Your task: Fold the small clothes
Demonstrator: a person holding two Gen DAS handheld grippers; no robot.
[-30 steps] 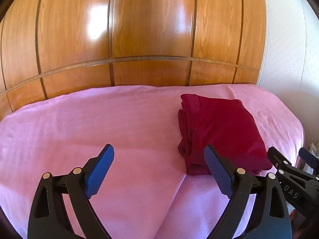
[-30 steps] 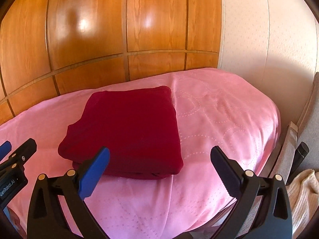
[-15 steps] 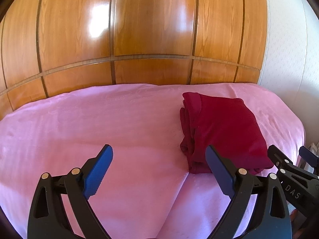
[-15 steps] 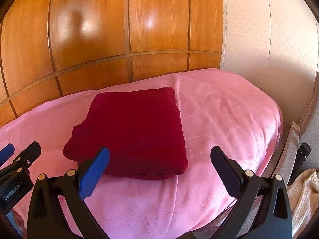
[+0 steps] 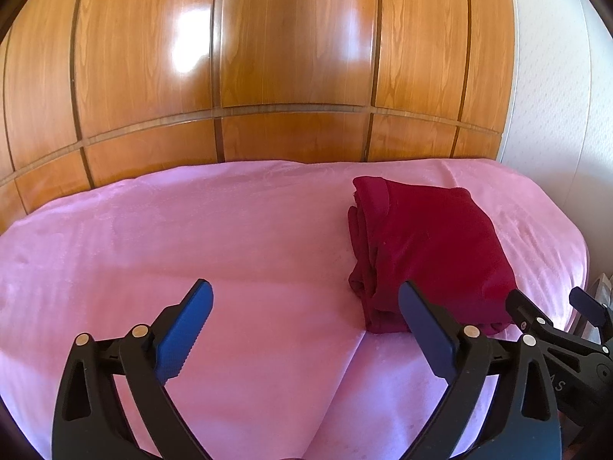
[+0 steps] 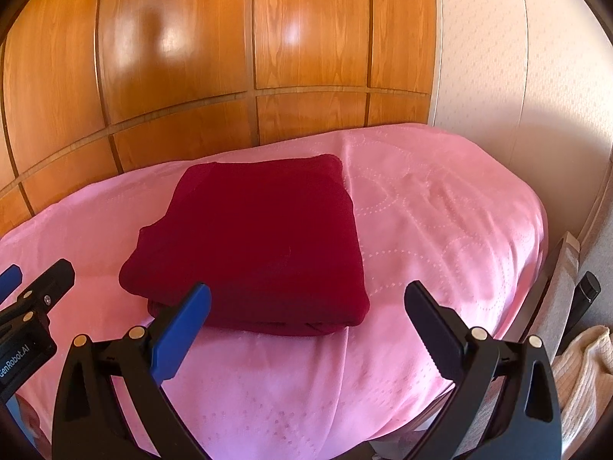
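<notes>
A dark red garment (image 5: 429, 245) lies folded into a neat rectangle on the pink bedspread (image 5: 191, 237), toward the right side. My left gripper (image 5: 304, 299) is open and empty, held above the sheet just left of and nearer than the garment. In the right wrist view the same garment (image 6: 253, 237) lies ahead. My right gripper (image 6: 308, 299) is open with nothing in it, its left blue pad (image 6: 180, 329) over the garment's near edge. Each gripper shows at the edge of the other's view.
A glossy wooden panelled wall (image 5: 268, 61) rises behind the bed. A pale wall (image 6: 517, 61) stands at the right. Beyond the bed's right edge are a cream knitted cloth (image 6: 582, 379) and a dark handle (image 6: 586, 291).
Both grippers have pulled back slightly from the garment, which now sits a little farther away in both views. The garment itself has not moved and the jaws stay open.
</notes>
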